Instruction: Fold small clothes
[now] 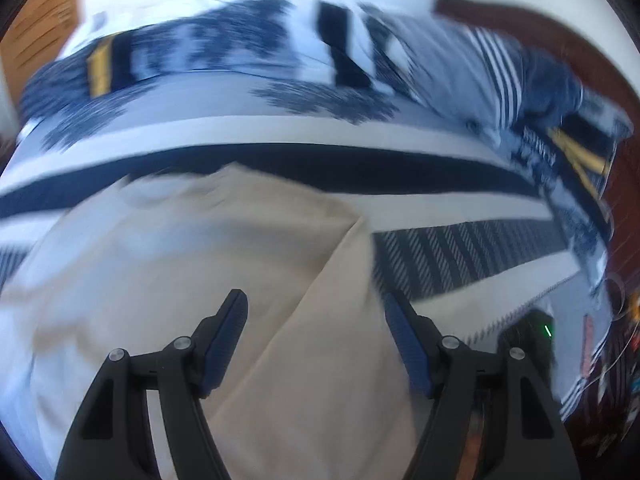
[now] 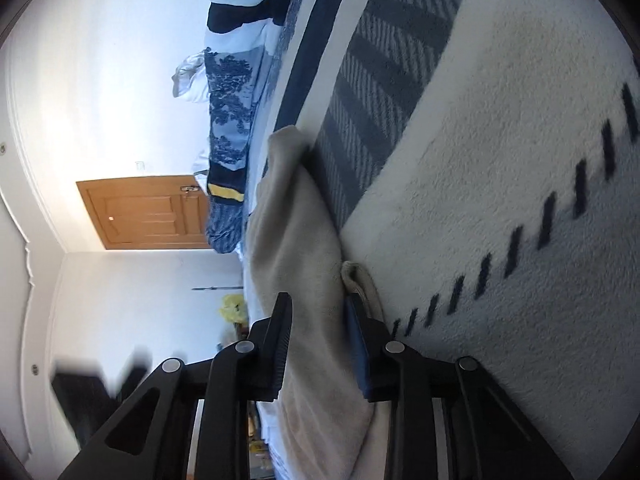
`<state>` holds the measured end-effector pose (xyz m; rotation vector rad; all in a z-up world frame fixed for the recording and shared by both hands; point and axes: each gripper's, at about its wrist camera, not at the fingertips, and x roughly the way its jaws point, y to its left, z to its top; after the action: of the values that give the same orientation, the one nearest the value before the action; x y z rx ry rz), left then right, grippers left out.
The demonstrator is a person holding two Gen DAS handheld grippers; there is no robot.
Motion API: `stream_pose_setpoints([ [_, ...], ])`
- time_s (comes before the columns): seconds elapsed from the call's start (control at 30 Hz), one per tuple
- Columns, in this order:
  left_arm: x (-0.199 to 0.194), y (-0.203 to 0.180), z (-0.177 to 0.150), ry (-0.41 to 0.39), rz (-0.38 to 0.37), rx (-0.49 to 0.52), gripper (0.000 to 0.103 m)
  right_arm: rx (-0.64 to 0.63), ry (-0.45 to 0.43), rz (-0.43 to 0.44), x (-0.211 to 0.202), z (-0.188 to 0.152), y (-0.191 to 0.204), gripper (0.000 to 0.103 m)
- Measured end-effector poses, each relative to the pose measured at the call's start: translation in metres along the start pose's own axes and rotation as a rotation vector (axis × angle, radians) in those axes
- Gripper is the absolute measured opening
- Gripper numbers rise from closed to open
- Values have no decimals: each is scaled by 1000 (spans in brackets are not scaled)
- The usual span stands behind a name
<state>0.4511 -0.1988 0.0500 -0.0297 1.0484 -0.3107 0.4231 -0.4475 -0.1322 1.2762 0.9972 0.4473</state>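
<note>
A beige garment (image 1: 224,248) lies spread on the striped bed cover, with a fold ridge running down its right side. My left gripper (image 1: 316,304) hovers open just above it, one finger on each side of the ridge; the view is motion-blurred. In the right wrist view, turned sideways, the same garment (image 2: 296,240) runs between the fingers of my right gripper (image 2: 318,308). The fingers stand apart around a thick fold of the cloth and press against it on both sides.
The bed cover (image 1: 320,132) has navy, white and grey stripes; its white textured part (image 2: 500,200) fills the right wrist view. Patterned pillows (image 2: 232,100) lie at the bed's head. A wooden door (image 2: 148,212) and white walls stand beyond. Dark wood floor (image 1: 592,40) lies beside the bed.
</note>
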Motion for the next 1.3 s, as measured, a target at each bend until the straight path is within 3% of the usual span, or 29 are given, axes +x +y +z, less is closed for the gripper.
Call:
stream_pose_setpoints([
  [0.1,40,-29,26,48,13,100,70,6,7,1,-1,1,-3,28],
  [0.23,95,-48,44,134,55,85,68,2,10,-4,2,4,-4,26],
  [0.27,113,-50,43,169,107,110,61,2,11,-3,1,4,-4,26],
  [0.33,129,-49,42,206,142,111,16,10,10,1,-2,3,-4,26],
  [0.37,134,-47,42,229,115,91,10,7,8,-14,-3,2,-3,26],
  [0.53,100,-23,55,155,-38,-11,8,-29,-38,-102,-9,1,5,26],
  [0.73,94,27,60,145,-185,-207,8,9,-57,-52,-16,5,-4,25],
  [0.83,102,31,60,177,-195,-264,8,21,-47,-2,-9,4,-4,25],
  [0.93,92,20,64,152,-199,-209,8,9,-65,-1,-4,2,-3,23],
  [1.1,103,23,68,165,-233,-237,8,-17,-42,-15,1,0,1,6],
  [1.17,102,30,74,126,-302,-282,7,-49,-107,-12,-15,0,9,5],
  [1.23,108,38,78,99,-326,-318,5,-79,-198,-11,-38,2,17,4],
  [1.3,124,39,79,109,-275,-298,5,-75,-239,-18,-47,2,16,4],
])
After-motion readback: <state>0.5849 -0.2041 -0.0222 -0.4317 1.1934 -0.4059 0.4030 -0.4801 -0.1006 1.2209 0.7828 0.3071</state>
